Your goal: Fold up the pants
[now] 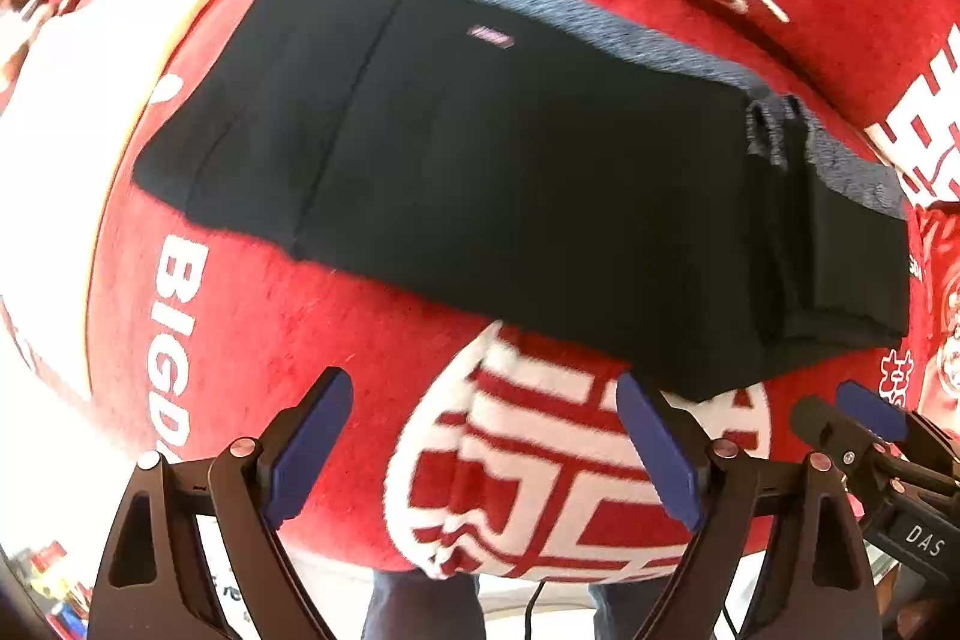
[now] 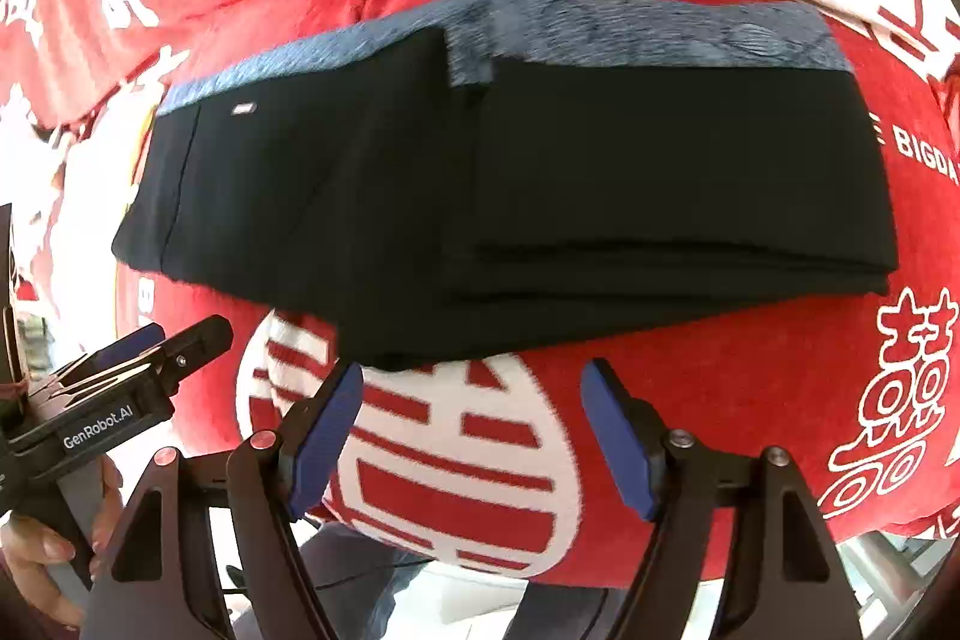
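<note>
The black pants with a blue-grey waistband lie folded in a flat stack on the red blanket; they also show in the right wrist view, with the waistband along the far edge. My left gripper is open and empty, just short of the stack's near edge. My right gripper is open and empty, also just short of the near edge. The right gripper shows at the lower right of the left wrist view, and the left gripper at the left of the right wrist view.
A red blanket with white characters and "BIGDA" lettering covers the surface. Its near edge hangs over the front, with the person's legs and a cable below. A hand holds the left gripper's handle.
</note>
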